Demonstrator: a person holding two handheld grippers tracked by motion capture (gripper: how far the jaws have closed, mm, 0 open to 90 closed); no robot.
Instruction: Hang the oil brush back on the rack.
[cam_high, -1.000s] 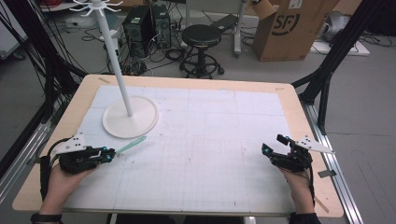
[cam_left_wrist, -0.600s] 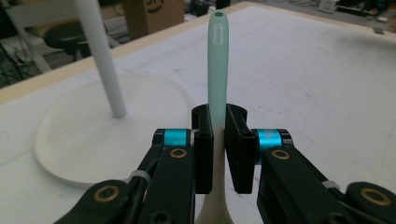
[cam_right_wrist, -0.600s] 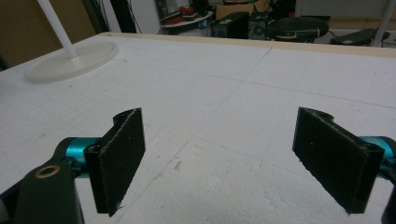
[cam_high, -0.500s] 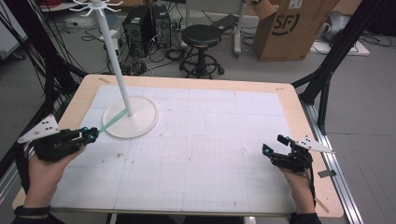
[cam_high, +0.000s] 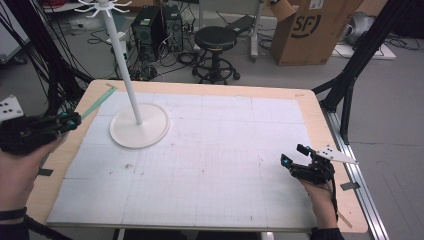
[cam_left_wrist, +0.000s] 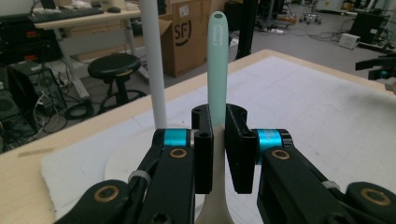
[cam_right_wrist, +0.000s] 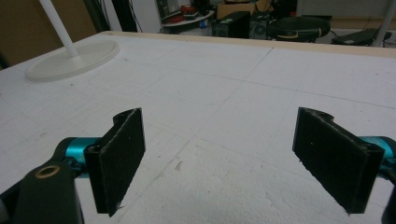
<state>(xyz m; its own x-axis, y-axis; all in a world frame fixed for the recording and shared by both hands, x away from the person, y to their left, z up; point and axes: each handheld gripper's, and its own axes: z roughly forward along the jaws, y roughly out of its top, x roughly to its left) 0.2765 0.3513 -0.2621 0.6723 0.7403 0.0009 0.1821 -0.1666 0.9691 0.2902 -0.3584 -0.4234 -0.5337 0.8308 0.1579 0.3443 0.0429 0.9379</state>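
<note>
Cables, a black stool (cam_high: 215, 39) and an open cardboard box (cam_high: 310, 31) crowded the floor behind the table (cam_high: 320, 107); what the box held I could not see from that angle. On the table lay a white gridded mat (cam_high: 215, 160), and on it stood a white rack (cam_high: 137, 125), a thin pole rising from a round base. Its hooked crown was cut off at the top edge of the high view.

At the table's left edge, the left gripper (cam_high: 67, 121) had its jaws clamped on the handle of a pale green utensil (cam_high: 97, 102). In the left gripper view the handle (cam_left_wrist: 217, 60) stood up between the closed pads, while its working end was hidden below the jaws, so I could not tell what kind of utensil it was.

A second before, that gripper had been low over the mat with the utensil; since then it had risen and swung out to the left. The right gripper (cam_high: 292, 162) had stayed near the right front corner, jaws wide apart with nothing between them.
</note>
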